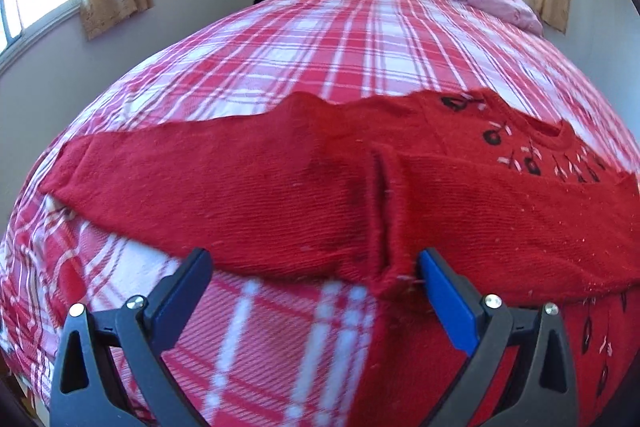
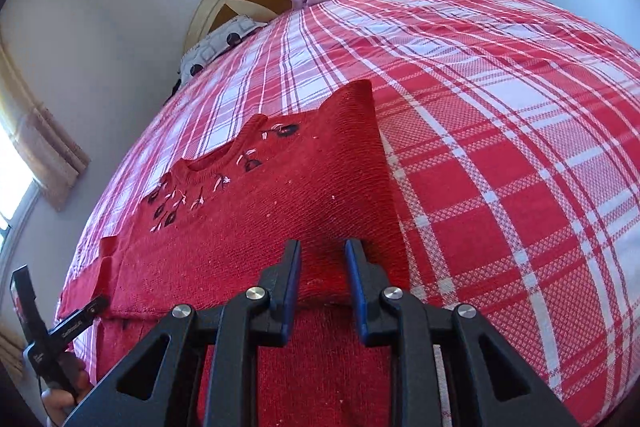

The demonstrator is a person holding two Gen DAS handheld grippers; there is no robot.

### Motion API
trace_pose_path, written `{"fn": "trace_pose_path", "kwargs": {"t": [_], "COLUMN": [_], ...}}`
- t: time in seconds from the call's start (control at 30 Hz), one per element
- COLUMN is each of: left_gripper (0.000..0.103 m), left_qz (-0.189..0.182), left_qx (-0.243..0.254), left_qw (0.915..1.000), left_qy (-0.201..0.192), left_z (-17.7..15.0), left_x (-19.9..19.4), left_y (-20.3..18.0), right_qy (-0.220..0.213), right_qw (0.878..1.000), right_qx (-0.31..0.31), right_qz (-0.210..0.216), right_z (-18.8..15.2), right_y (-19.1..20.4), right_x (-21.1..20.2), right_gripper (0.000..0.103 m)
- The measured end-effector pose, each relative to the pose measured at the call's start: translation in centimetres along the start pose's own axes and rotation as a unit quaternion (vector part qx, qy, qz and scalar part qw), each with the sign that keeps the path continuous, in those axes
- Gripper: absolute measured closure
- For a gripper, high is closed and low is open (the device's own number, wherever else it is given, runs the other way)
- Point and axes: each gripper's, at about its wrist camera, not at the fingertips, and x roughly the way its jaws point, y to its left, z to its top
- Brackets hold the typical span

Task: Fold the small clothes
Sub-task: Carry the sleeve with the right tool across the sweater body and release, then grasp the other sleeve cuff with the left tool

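On plaid bed point(image 1: 360, 39), left claw point(image 1: 316, 267) apart at sweater point(image 1: 280, 187) edge, right claw point(image 2: 324, 259) clamped on its fold

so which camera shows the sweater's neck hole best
The right wrist view. There the neck hole sits near the middle of the red sweater, with its ribbed edge and the flower stitching around it clear. In the left wrist view the neck hole is far off to the right, squashed and partly blurred.

Only lettering in sight: small pale print on the black finger of the left hand-held gripper point(image 2: 60, 311) at the near left of the right wrist view, too small and blurred to read; nothing else carries text.
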Motion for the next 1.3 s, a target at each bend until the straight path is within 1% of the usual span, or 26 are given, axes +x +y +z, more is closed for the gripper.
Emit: {"fn": "trace_pose_path", "kwargs": {"t": [0.07,0.13,0.17,0.23,0.27,0.3,0.33,0.37,0.47,0.53,0.57,0.63,0.67,0.73,0.77,0.8,0.83,0.9,0.93,0.97,1.0,1.07,1.13,1.23,1.27,1.3], "left_gripper": [0.000,0.000,0.000,0.000,0.000,0.000,0.000,0.000,0.000,0.002,0.004,0.006,0.013,0.021,0.027,0.029,0.030,0.045,0.061,0.072,0.075,0.087,0.089,0.092,0.093,0.094], "left_qz": [-0.008,0.004,0.015,0.035,0.041,0.049,0.058,0.065,0.090,0.088,0.087,0.073,0.065,0.040,0.024,0.017,0.019,0.016,0.006,-0.007,-0.011,0.000,-0.003,-0.010,-0.007,0.000], "left_qx": [-0.023,-0.050,-0.069,-0.113,-0.131,-0.153,-0.179,-0.196,-0.251,-0.283,-0.302,-0.334,-0.348,-0.381,-0.399,-0.411,-0.413,-0.400,-0.396,-0.397,-0.401,-0.399,-0.401,-0.415,-0.414,-0.409], "left_qw": [0.9997,0.9984,0.9968,0.9915,0.9889,0.9852,0.9803,0.9766,0.9619,0.9534,0.9478,0.9386,0.9345,0.9236,0.9166,0.9113,0.9105,0.9160,0.9178,0.9172,0.9156,0.9166,0.9154,0.9094,0.9097,0.9121], "left_qy": [-0.010,-0.026,-0.037,-0.054,-0.058,-0.060,-0.059,-0.060,-0.060,-0.056,-0.052,-0.042,-0.037,-0.021,-0.011,-0.006,-0.011,-0.027,-0.029,-0.029,-0.025,-0.031,-0.031,-0.033,-0.034,-0.036], "left_z": [-0.1,0.1,0.4,0.9,1.1,1.4,1.8,2.1,2.7,2.9,3.0,3.2,3.1,3.2,3.0,2.9,2.9,3.2,3.3,3.2,3.1,2.9,2.7,2.4,2.5,2.6], "left_x": [-0.8,-1.8,-2.3,-3.1,-3.2,-3.2,-3.0,-2.7,-1.4,-0.4,0.2,1.5,1.8,3.3,4.0,4.5,4.5,4.4,4.6,4.9,5.3,5.5,5.4,5.1,5.0,4.7], "left_y": [2.0,4.4,6.1,9.5,10.9,12.5,14.6,15.9,20.2,22.3,23.5,25.5,26.1,27.7,28.3,28.6,28.6,28.4,28.5,28.5,28.6,28.7,28.9,29.5,29.6,29.4], "right_qy": [-0.004,-0.032,-0.048,-0.069,-0.075,-0.082,-0.088,-0.091,-0.083,-0.077,-0.074,-0.067,-0.063,-0.059,-0.057,-0.056,-0.055,-0.051,-0.050,-0.049,-0.047,-0.044,-0.041,-0.042,-0.043,-0.044], "right_qw": [1.000,0.999,0.998,0.994,0.992,0.991,0.988,0.986,0.981,0.979,0.979,0.979,0.979,0.980,0.980,0.981,0.981,0.981,0.982,0.982,0.982,0.982,0.983,0.983,0.983,0.984], "right_qx": [-0.018,-0.028,-0.038,-0.073,-0.087,-0.098,-0.109,-0.119,-0.157,-0.170,-0.174,-0.176,-0.176,-0.176,-0.175,-0.173,-0.171,-0.170,-0.170,-0.170,-0.169,-0.167,-0.165,-0.163,-0.162,-0.160], "right_qz": [-0.005,0.015,0.027,0.038,0.043,0.050,0.060,0.069,0.075,0.077,0.077,0.078,0.077,0.074,0.074,0.074,0.074,0.073,0.071,0.070,0.071,0.070,0.071,0.072,0.071,0.070], "right_z": [0.1,-0.5,-0.9,-1.7,-2.1,-2.4,-2.7,-3.0,-3.7,-4.1,-4.3,-4.6,-4.6,-4.7,-4.7,-4.7,-4.7,-4.7,-4.7,-4.8,-4.8,-4.9,-5.0,-5.0,-4.9,-4.9], "right_y": [1.1,2.2,2.9,4.8,5.6,6.4,7.2,7.8,10.2,11.0,11.2,11.5,11.6,11.7,11.7,11.6,11.7,11.8,11.8,11.8,11.9,11.9,11.9,11.9,11.8,11.7], "right_x": [-0.5,-2.0,-2.8,-4.0,-4.4,-4.8,-5.2,-5.5,-5.4,-5.3,-5.3,-5.2,-5.1,-5.1,-5.1,-5.1,-5.1,-5.0,-5.0,-4.9,-4.8,-4.7,-4.6,-4.7,-4.8,-4.9], "right_gripper": [0.078,0.078,0.075,0.063,0.049,0.041,0.040,0.040,0.040,0.040,0.040,0.040,0.040,0.040,0.040,0.040,0.040,0.040,0.040,0.040,0.040,0.040,0.040,0.040,0.040,0.040]}}
